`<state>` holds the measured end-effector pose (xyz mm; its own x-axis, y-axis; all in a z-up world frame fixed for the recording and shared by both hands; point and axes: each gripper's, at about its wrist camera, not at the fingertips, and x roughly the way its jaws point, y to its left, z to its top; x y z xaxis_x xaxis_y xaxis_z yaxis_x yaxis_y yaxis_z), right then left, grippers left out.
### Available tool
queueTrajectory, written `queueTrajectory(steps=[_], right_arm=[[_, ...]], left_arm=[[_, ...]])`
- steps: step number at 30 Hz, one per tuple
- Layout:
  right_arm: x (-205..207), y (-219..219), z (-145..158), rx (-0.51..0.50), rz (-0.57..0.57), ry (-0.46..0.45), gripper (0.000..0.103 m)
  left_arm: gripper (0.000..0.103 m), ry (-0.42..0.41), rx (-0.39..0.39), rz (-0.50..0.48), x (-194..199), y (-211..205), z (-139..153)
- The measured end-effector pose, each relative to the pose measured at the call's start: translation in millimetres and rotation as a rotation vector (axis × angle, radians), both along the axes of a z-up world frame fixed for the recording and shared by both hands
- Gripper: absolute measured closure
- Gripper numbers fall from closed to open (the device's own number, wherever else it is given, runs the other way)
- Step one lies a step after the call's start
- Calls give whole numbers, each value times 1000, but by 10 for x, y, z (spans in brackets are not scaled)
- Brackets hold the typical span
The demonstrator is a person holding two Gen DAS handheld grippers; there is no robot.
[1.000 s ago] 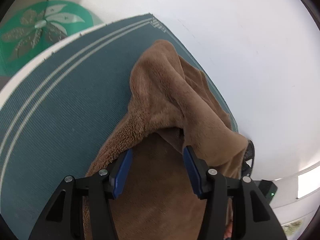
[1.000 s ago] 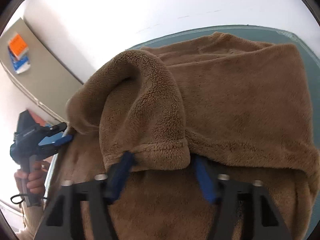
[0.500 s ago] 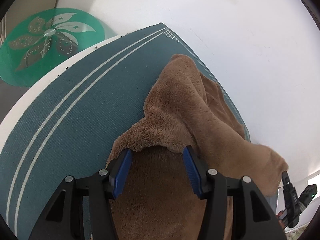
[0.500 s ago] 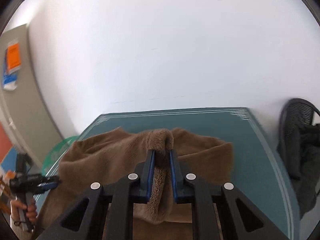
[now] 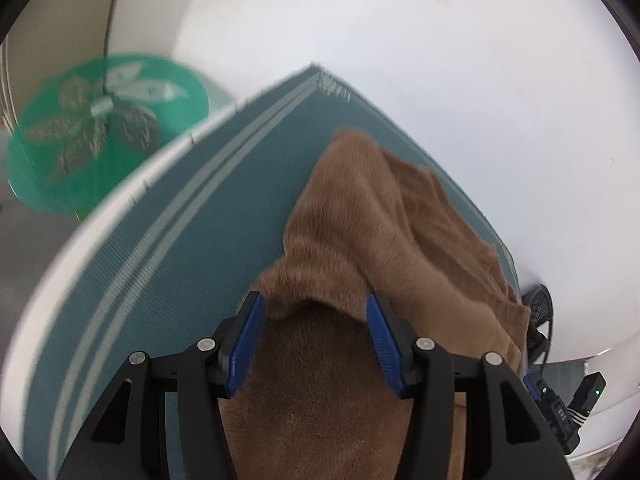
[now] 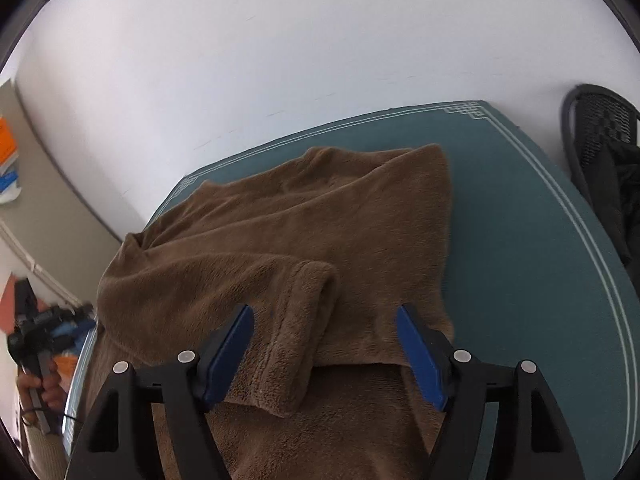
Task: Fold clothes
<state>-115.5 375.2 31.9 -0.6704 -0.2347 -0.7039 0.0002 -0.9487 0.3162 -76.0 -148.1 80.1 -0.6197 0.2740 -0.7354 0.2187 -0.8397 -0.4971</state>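
On the teal mat (image 6: 520, 248) lies the brown fleece (image 6: 320, 216), spread across the middle with a sleeve (image 6: 292, 320) folded back over the body, its cuff end pointing toward the right gripper (image 6: 325, 350). That gripper's blue pads (image 6: 420, 356) stand wide apart, holding nothing; the sleeve lies under and between them, its long axis running away from the camera and slightly left, roughly in line with the fingers. So the right gripper is placed over the cuff, and a straight descent would likely straddle it across its width

From the left wrist view, the left gripper (image 5: 316, 340) is also spread open, pads clear of the cloth or at most brushing it; a raised fold of fleece (image 5: 380, 220) sits just ahead of and between the tips, running away to the upper right along the mat's far edge. I'd judge the left is nearer the garment's side edge, the right nearer the sleeve

The person's left hand (image 6: 40, 384) shows at the edge of the right view, gripping its handle

A green disc (image 5: 108, 128) with a pale flower pattern sits beyond the mat, and a black mesh chair (image 6: 600, 140) stands at the right. No writing is legible; an orange label (image 6: 6, 148) on the wall is too small to read
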Motion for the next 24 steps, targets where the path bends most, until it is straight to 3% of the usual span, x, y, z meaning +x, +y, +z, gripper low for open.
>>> queueTrajectory(steps=[5, 8, 11, 15, 16, 18, 19, 20, 21, 22, 24], right_arm=[[-152, -73, -58, -28, 46, -17, 28], [-261, -124, -68, -18, 53, -30, 28], [-392, -190, -127, 3, 59, -54, 28], [-526, -293, -248, 49, 76, -83, 28], [-538, -329, -268, 76, 84, -85, 30], [-540, -413, -287, 130, 106, -79, 47], [-528, -454, -272, 155, 110, -67, 59], [-516, -489, -253, 176, 113, -55, 77], [-501, -491, -212, 176, 110, -39, 81], [-486, -490, -166, 175, 107, -21, 84], [-442, -453, 15, 163, 78, 48, 87]], left_arm=[[43, 26, -81, 17, -299, -50, 121], [40, 9, -90, -31, -511, -26, 126], [40, -33, -72, -109, -829, 94, -25], [27, -133, -32, -177, -1299, 232, -360], [26, -145, -24, -189, -1359, 257, -433], [27, -154, -35, -187, -1439, 292, -524], [33, -142, -40, -177, -1445, 288, -532], [45, -132, -40, -165, -1438, 271, -524], [77, -127, -22, -152, -1430, 232, -515], [84, -119, 12, -126, -1413, 165, -503], [88, -86, 39, -75, -1367, 47, -447]])
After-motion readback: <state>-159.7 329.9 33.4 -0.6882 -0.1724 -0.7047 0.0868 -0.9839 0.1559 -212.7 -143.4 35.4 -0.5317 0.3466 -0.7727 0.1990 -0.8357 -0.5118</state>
